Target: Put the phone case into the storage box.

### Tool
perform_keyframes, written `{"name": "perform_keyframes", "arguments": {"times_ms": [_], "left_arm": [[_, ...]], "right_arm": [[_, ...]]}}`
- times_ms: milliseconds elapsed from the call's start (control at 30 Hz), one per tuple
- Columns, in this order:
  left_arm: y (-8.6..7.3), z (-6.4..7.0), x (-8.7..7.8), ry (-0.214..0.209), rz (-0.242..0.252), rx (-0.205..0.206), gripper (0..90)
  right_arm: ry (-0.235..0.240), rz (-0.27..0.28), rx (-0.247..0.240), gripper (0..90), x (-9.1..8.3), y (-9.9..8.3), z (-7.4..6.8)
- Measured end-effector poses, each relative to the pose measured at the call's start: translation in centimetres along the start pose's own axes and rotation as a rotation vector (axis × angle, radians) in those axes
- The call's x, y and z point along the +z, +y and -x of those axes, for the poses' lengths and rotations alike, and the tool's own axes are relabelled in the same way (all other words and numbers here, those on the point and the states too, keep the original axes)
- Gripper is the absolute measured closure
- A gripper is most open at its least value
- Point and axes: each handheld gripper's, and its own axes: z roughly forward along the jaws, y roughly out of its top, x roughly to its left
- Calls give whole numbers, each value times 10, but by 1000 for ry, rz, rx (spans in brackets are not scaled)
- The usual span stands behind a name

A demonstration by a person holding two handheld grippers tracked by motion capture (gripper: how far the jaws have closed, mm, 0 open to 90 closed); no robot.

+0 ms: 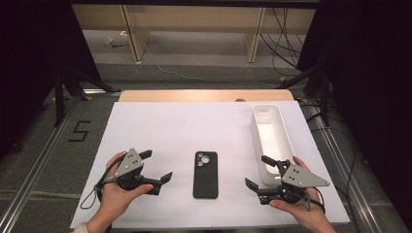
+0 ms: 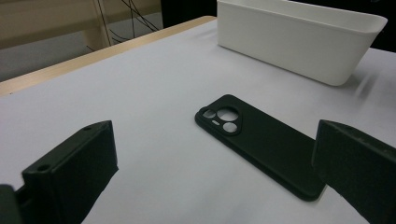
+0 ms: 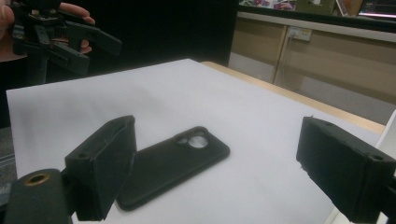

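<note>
A black phone [image 1: 205, 174] lies flat, back up, camera end away from me, near the front middle of the white table cover [image 1: 184, 126]. My left gripper [image 1: 158, 165] is held open to its left, jaws pointing at it, nothing between them. My right gripper [image 1: 256, 171] is open to the phone's right, also aimed at it and empty. In the left gripper view the phone [image 2: 259, 140] lies ahead between the spread jaws of the left gripper [image 2: 217, 147]. The right gripper view has the phone [image 3: 173, 161] just beyond the right gripper [image 3: 219, 154].
A long white bin [image 1: 272, 136], empty, stands along the right side of the cover, just behind my right gripper; it shows as the white bin [image 2: 299, 42] in the left gripper view. The wooden table edge [image 1: 204, 95] runs along the back. Cables lie on the floor beyond.
</note>
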Motion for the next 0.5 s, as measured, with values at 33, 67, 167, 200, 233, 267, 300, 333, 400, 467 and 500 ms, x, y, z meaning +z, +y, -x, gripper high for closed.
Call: {"name": "perform_keyframes", "arguments": {"times_ms": [33,67,167,200,233,267,300,333,400,467,500], "left_arm": [[0,0,0,-1,0,-3,0],[0,0,0,-2,1,-3,0],[0,-1,0,-1,2,-6,0],[0,-1,0,0,2,-5,0],[0,0,0,1,1,-4,2],[0,0,0,0,1,-5,2],[0,0,0,0,1,-5,5],[0,0,0,1,0,-4,5],[0,-1,0,0,3,-4,6],[0,-1,0,2,2,-5,11],[0,-1,0,1,2,-3,13]], "right_arm": [[0,-3,0,134,0,0,0],[0,-3,0,134,0,0,0],[-2,-8,-1,134,1,-1,-1],[-2,-8,2,134,1,-1,-1],[-4,-8,1,134,0,-1,-1],[-4,-8,1,134,0,-1,-1],[-5,-8,2,137,1,0,-1],[-5,-8,2,137,1,0,-1],[-5,-7,4,161,1,0,-2],[-2,-11,1,166,2,0,-3],[-5,-13,-2,174,2,0,-3]]}}
